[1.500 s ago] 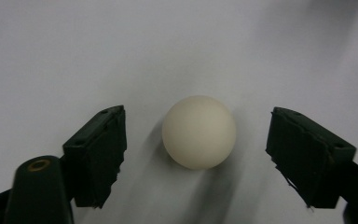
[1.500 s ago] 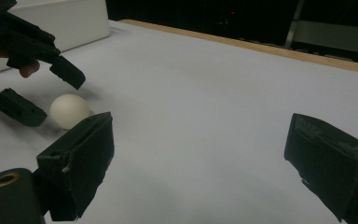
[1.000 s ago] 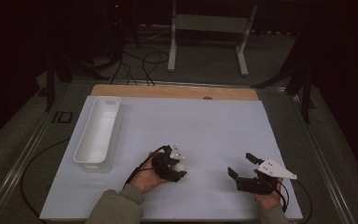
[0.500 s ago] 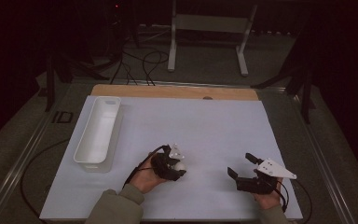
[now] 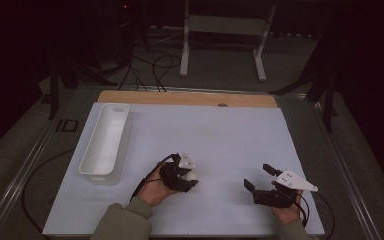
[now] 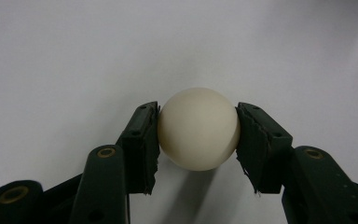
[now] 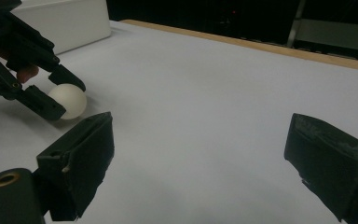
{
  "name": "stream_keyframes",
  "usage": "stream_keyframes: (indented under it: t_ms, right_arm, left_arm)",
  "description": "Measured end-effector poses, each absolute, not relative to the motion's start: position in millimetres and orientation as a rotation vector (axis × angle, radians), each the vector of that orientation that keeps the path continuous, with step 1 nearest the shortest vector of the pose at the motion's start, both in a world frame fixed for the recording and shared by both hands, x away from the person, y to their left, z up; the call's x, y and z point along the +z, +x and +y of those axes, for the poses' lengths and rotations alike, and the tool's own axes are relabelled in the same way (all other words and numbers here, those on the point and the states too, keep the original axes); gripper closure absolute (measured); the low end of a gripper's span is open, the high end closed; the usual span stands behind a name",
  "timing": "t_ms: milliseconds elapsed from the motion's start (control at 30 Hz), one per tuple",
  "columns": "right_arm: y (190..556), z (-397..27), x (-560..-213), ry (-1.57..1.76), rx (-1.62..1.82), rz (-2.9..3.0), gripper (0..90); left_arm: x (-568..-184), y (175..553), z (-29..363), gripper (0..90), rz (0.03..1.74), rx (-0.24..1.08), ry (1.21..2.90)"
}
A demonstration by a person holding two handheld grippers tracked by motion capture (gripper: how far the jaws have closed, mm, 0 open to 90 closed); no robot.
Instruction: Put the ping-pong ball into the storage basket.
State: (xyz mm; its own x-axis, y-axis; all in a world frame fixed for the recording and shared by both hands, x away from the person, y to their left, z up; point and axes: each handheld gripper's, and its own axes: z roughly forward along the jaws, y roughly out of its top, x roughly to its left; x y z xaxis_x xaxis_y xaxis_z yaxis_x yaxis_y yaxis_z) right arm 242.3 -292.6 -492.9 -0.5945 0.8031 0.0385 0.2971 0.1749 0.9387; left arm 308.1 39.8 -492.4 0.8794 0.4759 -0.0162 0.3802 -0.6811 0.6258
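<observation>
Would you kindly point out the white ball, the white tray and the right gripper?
white ball [image 6: 198,128]: left gripper view, centre of its front.
white tray [image 5: 93,168]: high view, near rim.
right gripper [image 5: 258,177]: high view, midway between its jaws.

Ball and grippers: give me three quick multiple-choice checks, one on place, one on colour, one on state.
1. Where is the tray?
A. left of the left gripper
B. right of the right gripper
C. between the grippers

2. What colour is the ball?
A. red
B. off-white
C. blue

3. How does the left gripper stand?
A. open, empty
B. shut on the ball
C. shut on the tray

Answers:
1 A: the high view shows it at the table's left.
2 B: it is pale cream up close.
3 B: both pads press its sides.
</observation>
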Motion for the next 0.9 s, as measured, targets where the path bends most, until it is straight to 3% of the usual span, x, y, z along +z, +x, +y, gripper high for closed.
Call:
stream_keyframes:
  t_ms: [900]
  right_arm:
    - [242, -291, -493, 1.03, 1.418, 1.993, 7.9]
  left_arm:
    - [-480, 308, 52, 51.4, 0.66, 0.226, 2.348]
